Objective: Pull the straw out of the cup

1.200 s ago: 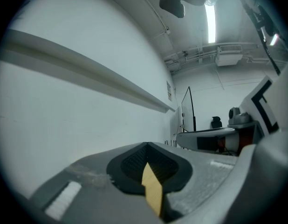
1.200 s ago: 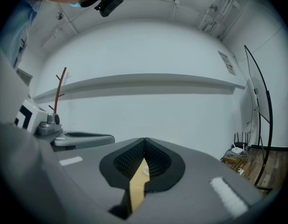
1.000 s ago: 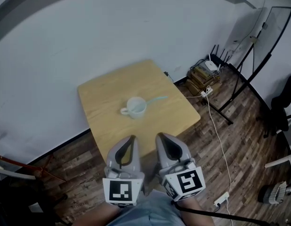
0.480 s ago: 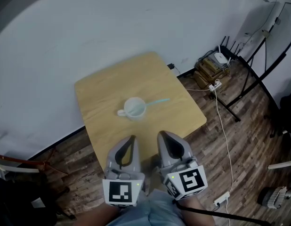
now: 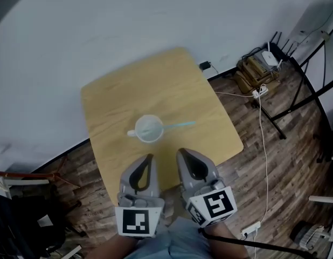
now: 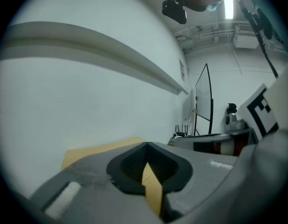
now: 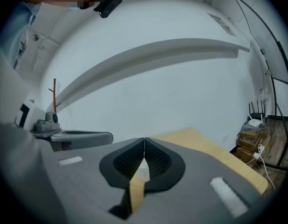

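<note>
A white cup (image 5: 148,129) with a small handle on its left stands near the middle of a small wooden table (image 5: 107,107). A pale blue straw (image 5: 177,125) leans out of the cup toward the right. My left gripper (image 5: 151,157) and right gripper (image 5: 179,152) hover side by side over the table's near edge, just short of the cup, both pointing toward it. Each has its jaws shut with the tips touching and nothing between them. Through the slit of the right gripper (image 7: 144,139) a bit of the white cup shows. The left gripper (image 6: 146,144) view shows only table wood and wall.
The table stands against a white wall (image 5: 102,31). Right of it on the wood floor lie a white cable (image 5: 263,139), a power strip (image 5: 258,92), a stack of boxes with a router (image 5: 261,66) and a black stand (image 5: 296,101). Dark clutter (image 5: 26,220) sits at the lower left.
Both grippers have moved forward toward the cup. The table and cup have shifted down in the head view and now lie closer under the gripper tips. Both sets of jaws stay shut.
</note>
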Available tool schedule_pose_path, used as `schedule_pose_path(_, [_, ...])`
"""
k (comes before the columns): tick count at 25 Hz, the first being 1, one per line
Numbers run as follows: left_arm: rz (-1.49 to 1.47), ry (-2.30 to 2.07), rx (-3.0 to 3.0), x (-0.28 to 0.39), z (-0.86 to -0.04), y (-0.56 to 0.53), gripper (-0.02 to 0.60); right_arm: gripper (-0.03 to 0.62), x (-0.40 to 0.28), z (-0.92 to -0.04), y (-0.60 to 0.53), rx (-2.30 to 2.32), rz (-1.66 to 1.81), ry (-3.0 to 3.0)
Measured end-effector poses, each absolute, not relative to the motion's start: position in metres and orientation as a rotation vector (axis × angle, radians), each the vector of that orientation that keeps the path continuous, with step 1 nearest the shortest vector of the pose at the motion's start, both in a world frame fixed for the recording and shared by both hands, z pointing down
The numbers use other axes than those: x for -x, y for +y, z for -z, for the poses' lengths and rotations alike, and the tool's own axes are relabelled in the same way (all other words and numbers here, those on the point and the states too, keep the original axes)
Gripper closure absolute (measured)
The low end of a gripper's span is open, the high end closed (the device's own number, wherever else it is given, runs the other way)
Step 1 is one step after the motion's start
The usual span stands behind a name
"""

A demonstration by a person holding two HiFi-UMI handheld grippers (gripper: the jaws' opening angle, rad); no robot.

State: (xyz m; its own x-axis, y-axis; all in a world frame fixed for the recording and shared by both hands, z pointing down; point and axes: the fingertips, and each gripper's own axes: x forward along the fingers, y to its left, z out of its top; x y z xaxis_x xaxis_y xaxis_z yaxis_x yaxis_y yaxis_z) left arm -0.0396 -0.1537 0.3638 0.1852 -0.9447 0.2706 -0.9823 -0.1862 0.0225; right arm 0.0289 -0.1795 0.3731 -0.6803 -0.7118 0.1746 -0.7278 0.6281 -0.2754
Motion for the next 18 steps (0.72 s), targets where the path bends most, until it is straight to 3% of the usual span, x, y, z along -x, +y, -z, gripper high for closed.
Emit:
schedule_pose_path(4, [-0.325, -1.898, -2.203, 0.038, -0.373, -0.169, 0.572, 0.579, -0.026, -0.388, -0.198, -1.156, -0.573, -2.804])
schedule_pose_path(18, [-0.418, -1.949, -2.013, 0.052, -0.414, -0.216, 0.572, 0.464, -0.003, -0.433, -0.251, -0.883, -0.733, -2.813])
